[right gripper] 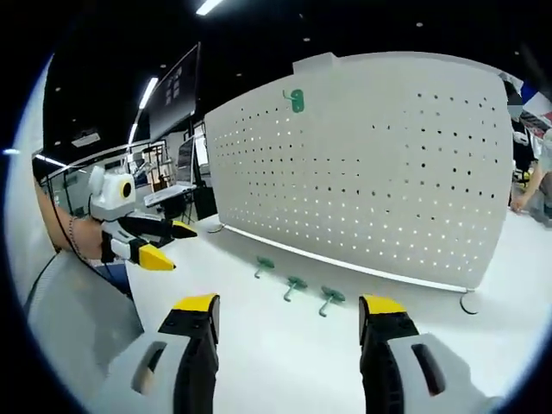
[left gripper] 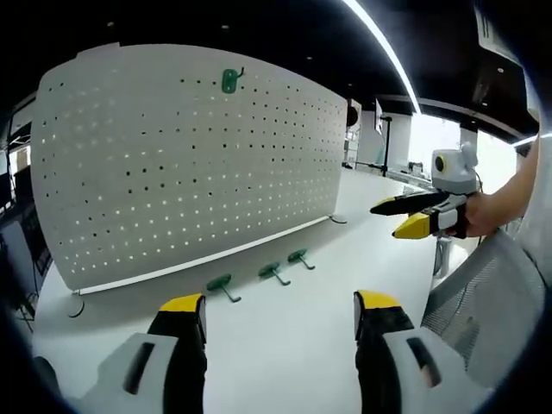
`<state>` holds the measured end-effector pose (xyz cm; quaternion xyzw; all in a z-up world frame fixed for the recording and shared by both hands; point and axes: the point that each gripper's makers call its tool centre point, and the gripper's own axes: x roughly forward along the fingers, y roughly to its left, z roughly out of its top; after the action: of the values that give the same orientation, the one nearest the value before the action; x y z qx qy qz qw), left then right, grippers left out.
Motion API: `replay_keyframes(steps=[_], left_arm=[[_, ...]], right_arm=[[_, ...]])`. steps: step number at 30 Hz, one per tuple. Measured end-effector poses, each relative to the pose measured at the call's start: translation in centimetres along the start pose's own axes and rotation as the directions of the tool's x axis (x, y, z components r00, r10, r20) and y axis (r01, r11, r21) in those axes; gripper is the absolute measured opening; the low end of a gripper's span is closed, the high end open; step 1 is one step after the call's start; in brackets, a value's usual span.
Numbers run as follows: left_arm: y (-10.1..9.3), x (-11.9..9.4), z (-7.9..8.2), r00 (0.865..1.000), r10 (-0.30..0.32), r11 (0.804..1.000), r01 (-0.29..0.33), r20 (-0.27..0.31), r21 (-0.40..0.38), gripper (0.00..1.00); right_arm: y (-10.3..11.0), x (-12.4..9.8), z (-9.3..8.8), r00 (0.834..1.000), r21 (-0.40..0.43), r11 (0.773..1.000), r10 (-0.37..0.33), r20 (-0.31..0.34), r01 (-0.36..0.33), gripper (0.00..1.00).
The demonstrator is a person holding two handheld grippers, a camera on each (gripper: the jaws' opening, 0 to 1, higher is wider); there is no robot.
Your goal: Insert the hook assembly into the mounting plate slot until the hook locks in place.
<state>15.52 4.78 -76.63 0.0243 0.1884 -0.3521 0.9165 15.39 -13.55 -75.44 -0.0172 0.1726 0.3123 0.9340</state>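
A white pegboard (left gripper: 190, 164) (right gripper: 371, 164) stands upright on the white table, with one green hook (left gripper: 229, 80) (right gripper: 295, 100) hanging near its top edge. Three loose green hooks lie in a row on the table before it: one (left gripper: 222, 284) (right gripper: 263, 265), a second (left gripper: 272, 272) (right gripper: 296, 285) and a third (left gripper: 300, 257) (right gripper: 329, 298). My left gripper (left gripper: 280, 315) (right gripper: 164, 243) is open and holds nothing, hovering short of the hooks. My right gripper (right gripper: 289, 315) (left gripper: 404, 216) is open too, with nothing between its yellow-tipped jaws.
A grey mesh chair back (left gripper: 470, 310) (right gripper: 73, 319) stands beside the table. The white table (left gripper: 285, 345) (right gripper: 285, 362) stretches bare between the jaws and the hooks. Office desks and screens (right gripper: 177, 86) lie behind.
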Motion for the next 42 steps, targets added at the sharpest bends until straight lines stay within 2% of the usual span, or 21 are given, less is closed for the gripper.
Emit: replay_keyframes(steps=[20, 31, 35, 42], left_arm=[[0.2, 0.0, 0.0, 1.000, -0.009, 1.000, 0.009, -0.017, 0.022, 0.72], [1.0, 0.5, -0.7, 0.994, -0.049, 0.997, 0.054, -0.093, 0.055, 0.73], [1.1, 0.7, -1.1, 0.989, -0.069, 0.993, 0.081, -0.134, 0.091, 0.73], [1.1, 1.0, -0.9, 0.979, -0.109, 0.982, 0.133, -0.170, 0.135, 0.74]], right_arm=[[-0.1, 0.0, -0.4, 1.000, 0.011, 1.000, -0.004, -0.014, 0.005, 0.64], [0.1, 0.1, -0.5, 1.000, 0.009, 1.000, 0.000, -0.022, 0.000, 0.63], [0.1, 0.0, -0.5, 1.000, 0.011, 1.000, -0.001, -0.024, 0.001, 0.63], [0.2, 0.1, -0.9, 0.999, 0.018, 1.000, 0.004, -0.039, -0.004, 0.63]])
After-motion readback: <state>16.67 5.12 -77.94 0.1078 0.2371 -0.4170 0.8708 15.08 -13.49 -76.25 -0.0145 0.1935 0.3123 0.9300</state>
